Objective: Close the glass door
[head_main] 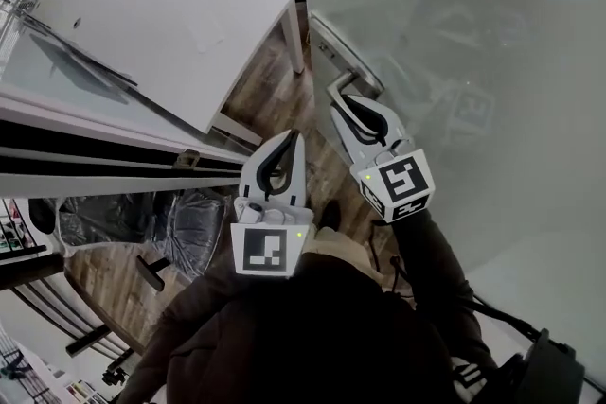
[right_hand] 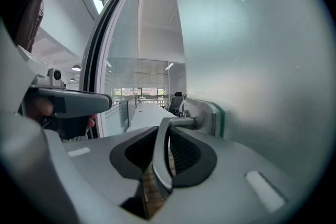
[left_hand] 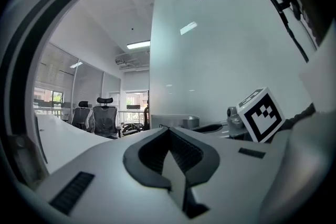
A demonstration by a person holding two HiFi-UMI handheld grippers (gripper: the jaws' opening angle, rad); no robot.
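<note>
Right gripper view alone shows my right gripper (right_hand: pixel 166 135) clamped on the frosted glass door's (right_hand: pixel 252 60) silver lever handle (right_hand: pixel 160 164). My left gripper (left_hand: pixel 168 132), beside that handle, is pinched together, empty.

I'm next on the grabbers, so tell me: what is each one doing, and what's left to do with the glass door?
Left gripper: jaws together, empty, held beside the other one.
Right gripper: shut on the door handle.
Glass door: looks open, with a gap between its edge and the dark frame.
Done: handle gripped.
Left to do: probably swing the door shut, then let go.
</note>
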